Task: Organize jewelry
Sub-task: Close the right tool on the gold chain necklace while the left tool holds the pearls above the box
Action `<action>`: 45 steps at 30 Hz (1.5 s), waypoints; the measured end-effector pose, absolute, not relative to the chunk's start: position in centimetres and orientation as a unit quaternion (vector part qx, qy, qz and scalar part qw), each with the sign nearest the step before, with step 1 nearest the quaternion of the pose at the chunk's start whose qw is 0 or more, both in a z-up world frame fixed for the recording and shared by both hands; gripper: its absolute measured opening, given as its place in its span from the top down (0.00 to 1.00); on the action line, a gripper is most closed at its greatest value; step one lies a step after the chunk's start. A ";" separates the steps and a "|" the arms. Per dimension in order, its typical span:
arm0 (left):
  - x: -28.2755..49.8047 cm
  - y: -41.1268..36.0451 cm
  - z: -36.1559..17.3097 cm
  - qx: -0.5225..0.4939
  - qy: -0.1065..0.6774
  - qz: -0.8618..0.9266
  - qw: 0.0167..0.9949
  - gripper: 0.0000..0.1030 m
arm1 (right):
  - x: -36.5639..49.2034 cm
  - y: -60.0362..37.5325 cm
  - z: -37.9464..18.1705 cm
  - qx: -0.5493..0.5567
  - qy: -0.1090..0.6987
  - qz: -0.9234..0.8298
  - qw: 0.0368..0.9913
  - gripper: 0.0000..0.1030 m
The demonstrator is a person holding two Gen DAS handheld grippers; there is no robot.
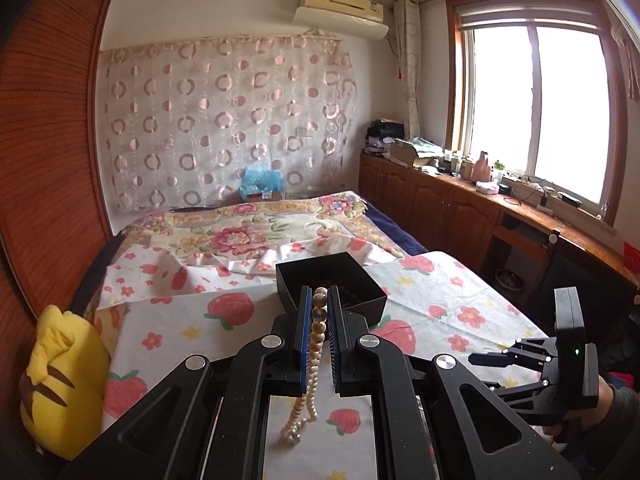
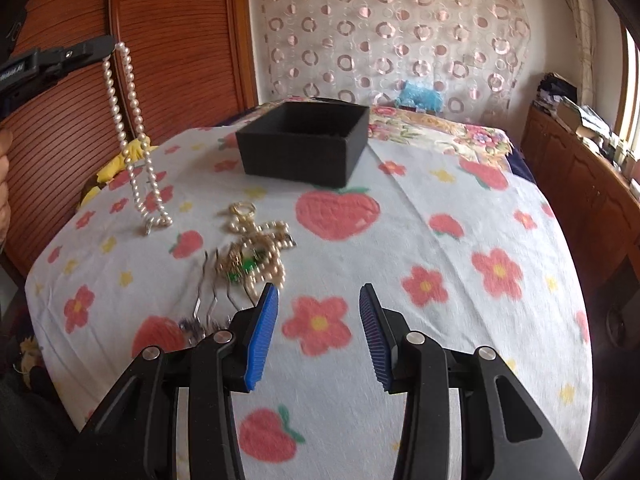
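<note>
Covering the worktop: strawberry-and-flower cloth (image 2: 440, 216); black open box (image 2: 302, 142) at its far side; left tool (image 1: 319, 300) pressed together, pinching a pearl necklace (image 2: 134, 140) that hangs doubled, its lower end at the cloth; right tool (image 2: 318, 300) spread, nothing between its blue pads; jewelry heap (image 2: 256, 252) of pearls, gold and green just beyond its left pad
</note>
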State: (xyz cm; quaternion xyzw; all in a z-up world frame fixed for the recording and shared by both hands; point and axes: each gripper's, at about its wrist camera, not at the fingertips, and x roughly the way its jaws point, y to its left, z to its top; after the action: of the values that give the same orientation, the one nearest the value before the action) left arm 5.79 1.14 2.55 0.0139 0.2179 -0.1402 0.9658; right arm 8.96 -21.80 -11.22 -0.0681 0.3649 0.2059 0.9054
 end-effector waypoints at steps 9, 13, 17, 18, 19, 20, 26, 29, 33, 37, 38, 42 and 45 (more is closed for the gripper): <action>5.2 2.6 1.8 0.000 0.223 -0.135 0.966 0.93 | 11.4 -19.4 -11.7 -0.086 0.392 0.236 0.885 0.67; 5.4 2.8 1.2 -0.002 0.230 -0.135 0.964 0.93 | 12.1 -18.4 -12.5 -0.102 0.410 0.247 0.872 0.75; 5.2 2.7 0.8 -0.002 0.234 -0.136 0.963 0.93 | 12.6 -18.1 -13.1 -0.127 0.418 0.228 0.870 0.77; 5.2 2.7 0.7 -0.002 0.235 -0.136 0.962 0.93 | 12.7 -18.2 -13.1 -0.127 0.420 0.225 0.870 0.77; 5.2 2.7 0.7 -0.002 0.235 -0.136 0.962 0.93 | 12.8 -18.2 -13.1 -0.128 0.419 0.219 0.872 0.77; 5.2 2.7 0.7 -0.001 0.235 -0.135 0.963 0.93 | 13.0 -18.4 -13.1 -0.131 0.418 0.213 0.874 0.77; 5.3 2.5 0.3 0.001 0.239 -0.136 0.961 0.93 | 13.7 -18.6 -13.2 -0.122 0.420 0.225 0.870 0.82; 5.3 2.4 0.0 0.002 0.241 -0.136 0.961 0.93 | 13.6 -18.5 -13.1 -0.127 0.420 0.233 0.868 0.95; 5.5 2.3 0.0 0.001 0.240 -0.135 0.961 0.93 | 13.5 -19.2 -12.7 -0.135 0.414 0.222 0.872 0.95; 5.6 2.5 -0.5 0.001 0.238 -0.133 0.962 0.93 | 13.4 -20.7 -10.3 -0.118 0.388 0.211 0.889 0.95; 5.6 2.5 -0.4 0.001 0.237 -0.133 0.962 0.93 | 13.3 -21.0 -9.4 -0.117 0.379 0.209 0.894 0.95; 5.8 2.7 0.1 0.003 0.233 -0.133 0.963 0.93 | 13.2 -21.7 -6.1 -0.118 0.344 0.206 0.908 0.95; 5.8 2.8 0.6 0.003 0.228 -0.133 0.964 0.93 | 12.9 -21.9 -3.8 -0.120 0.322 0.206 0.917 0.95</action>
State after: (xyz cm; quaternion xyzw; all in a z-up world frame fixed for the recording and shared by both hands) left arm 5.77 2.83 0.55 0.0031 0.2282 -0.1330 0.9645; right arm 12.94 -21.93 -3.76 -0.1195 0.3215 0.2057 0.9165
